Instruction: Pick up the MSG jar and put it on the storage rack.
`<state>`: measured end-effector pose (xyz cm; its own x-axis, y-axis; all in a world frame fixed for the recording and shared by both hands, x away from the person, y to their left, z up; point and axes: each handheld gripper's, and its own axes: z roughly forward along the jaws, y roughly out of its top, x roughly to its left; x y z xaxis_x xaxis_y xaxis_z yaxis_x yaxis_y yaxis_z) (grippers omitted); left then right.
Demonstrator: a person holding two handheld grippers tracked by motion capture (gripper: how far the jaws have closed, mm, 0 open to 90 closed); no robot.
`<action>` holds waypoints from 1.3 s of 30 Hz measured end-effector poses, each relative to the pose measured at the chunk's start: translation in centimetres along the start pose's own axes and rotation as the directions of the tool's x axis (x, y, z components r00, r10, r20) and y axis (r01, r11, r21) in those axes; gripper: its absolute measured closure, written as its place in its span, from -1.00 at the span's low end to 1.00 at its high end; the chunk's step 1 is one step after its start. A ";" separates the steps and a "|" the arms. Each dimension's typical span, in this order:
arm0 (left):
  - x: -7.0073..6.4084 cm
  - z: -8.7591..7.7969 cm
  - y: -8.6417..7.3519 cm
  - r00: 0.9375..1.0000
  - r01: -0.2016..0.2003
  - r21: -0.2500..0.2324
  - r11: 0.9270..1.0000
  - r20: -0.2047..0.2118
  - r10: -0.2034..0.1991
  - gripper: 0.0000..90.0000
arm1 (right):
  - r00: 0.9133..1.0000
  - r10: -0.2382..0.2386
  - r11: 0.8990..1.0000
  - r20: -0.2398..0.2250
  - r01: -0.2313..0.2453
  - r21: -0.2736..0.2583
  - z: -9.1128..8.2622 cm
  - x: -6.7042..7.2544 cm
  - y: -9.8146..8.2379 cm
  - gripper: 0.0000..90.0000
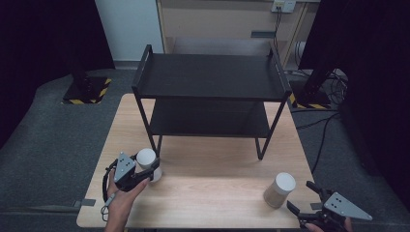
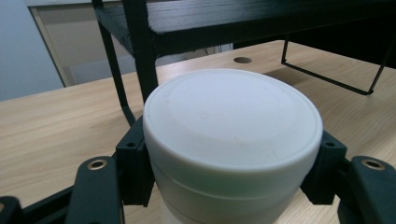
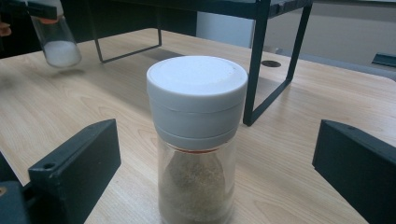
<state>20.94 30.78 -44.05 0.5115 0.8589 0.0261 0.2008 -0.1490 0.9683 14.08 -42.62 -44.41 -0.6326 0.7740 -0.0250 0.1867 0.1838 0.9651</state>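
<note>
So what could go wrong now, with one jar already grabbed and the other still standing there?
The left gripper clamps the white-lidded jar only at its lid; if the lid is loose, the jar could slip out when lifted. That jar stands close to the black shelf leg, so a careless lift might knock it. The right gripper is open around the brown-filled jar; closing off-centre could tip it.

Tongs clamped on white jar lid, shelf leg behind.
</note>
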 end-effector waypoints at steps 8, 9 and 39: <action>-0.1 -0.2 0.8 0.999 0.009 -0.012 1.000 0.031 -0.009 -0.26 | 1.000 0.003 1.000 -0.008 -0.003 0.005 0.0 -0.2 -0.1 -0.96; -0.2 -0.2 0.9 0.999 0.011 -0.016 1.000 0.032 -0.010 -0.26 | 1.000 0.004 1.000 -0.009 -0.003 0.005 0.0 -0.3 -0.1 -0.96; -1.2 -2.2 8.5 0.988 -0.046 -0.083 0.995 0.145 0.057 -0.26 | 1.000 0.024 1.000 -0.016 -0.023 0.006 -0.1 -0.6 -0.3 -0.96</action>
<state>20.21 29.57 -35.33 0.6381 0.7687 0.0452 0.1070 -0.1467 0.9834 14.37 -43.22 -44.70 -0.6400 0.7684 0.0018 0.2057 0.1691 0.9639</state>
